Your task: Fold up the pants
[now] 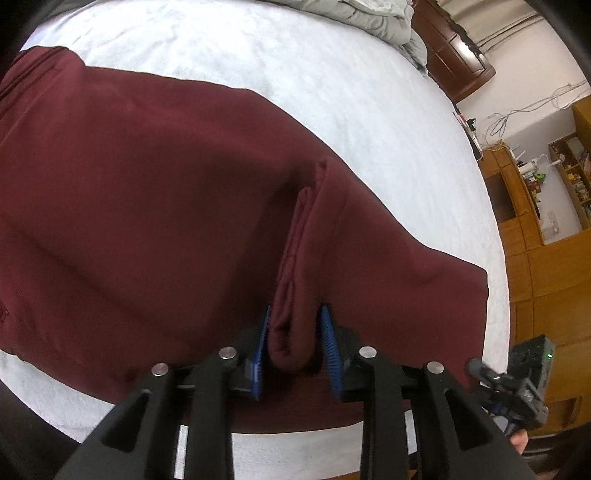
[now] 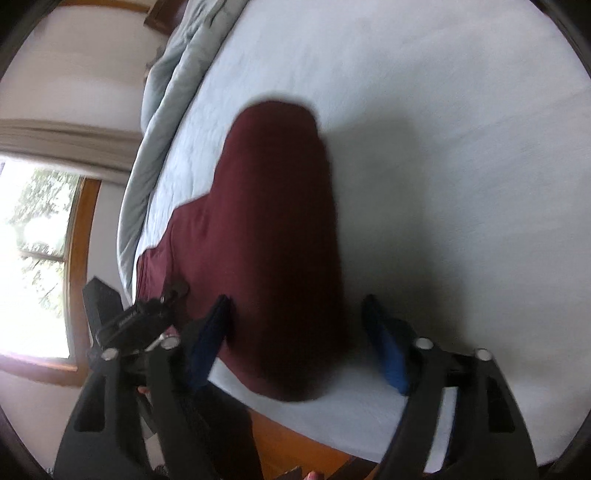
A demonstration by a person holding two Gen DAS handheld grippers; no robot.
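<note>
Maroon pants point(image 1: 147, 206) lie spread on the white bed point(image 1: 332, 92). My left gripper point(image 1: 295, 332) has its blue pads on both sides of a raised fold of the pants fabric, near the bed's front edge. In the right wrist view the pants point(image 2: 273, 229) run away from me along the bed point(image 2: 461, 184). My right gripper point(image 2: 299, 332) is open wide, its blue pads apart, one over the pants' left part and one beside their right edge. That view is blurred.
A crumpled grey blanket point(image 1: 373, 18) lies at the bed's far end and also shows in the right wrist view point(image 2: 177, 66). Wooden cabinets and shelves point(image 1: 535, 229) stand beside the bed. A window point(image 2: 37, 258) is on the left. The other gripper's body point(image 1: 517, 384) is at lower right.
</note>
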